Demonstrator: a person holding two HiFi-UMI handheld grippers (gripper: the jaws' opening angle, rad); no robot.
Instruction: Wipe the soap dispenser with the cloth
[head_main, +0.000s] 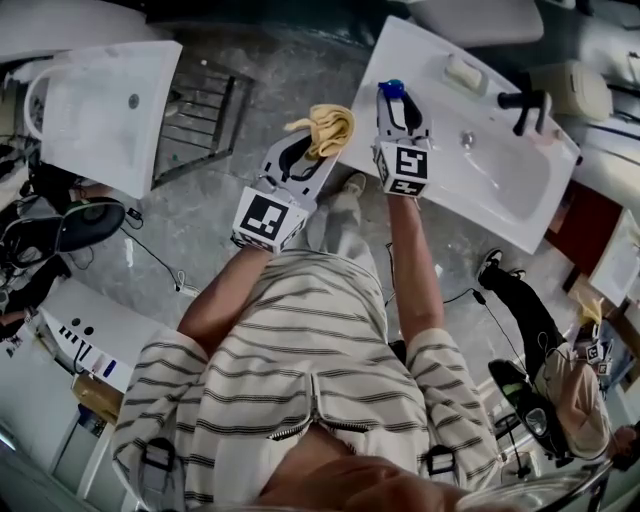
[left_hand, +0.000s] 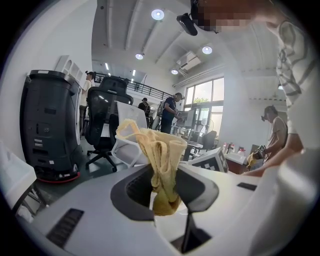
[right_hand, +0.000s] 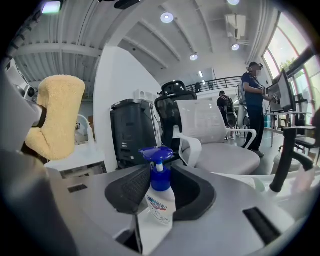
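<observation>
My right gripper (head_main: 392, 108) is shut on the soap dispenser (right_hand: 160, 196), a clear bottle with a blue pump top (head_main: 391, 89), held upright over the left end of the white sink (head_main: 520, 215). My left gripper (head_main: 310, 150) is shut on a bunched yellow cloth (left_hand: 159, 162), which sticks out past its jaws. In the head view the cloth (head_main: 325, 127) hangs just left of the dispenser, a small gap apart. The cloth (right_hand: 55, 115) also shows at the left of the right gripper view.
The sink carries a black tap (head_main: 524, 103) and a soap dish (head_main: 464, 74) at its back. A second white basin (head_main: 105, 105) stands at the left, a metal rack (head_main: 205, 115) between them. Cables cross the grey floor (head_main: 160, 262). Another person (head_main: 560, 380) stands at the right.
</observation>
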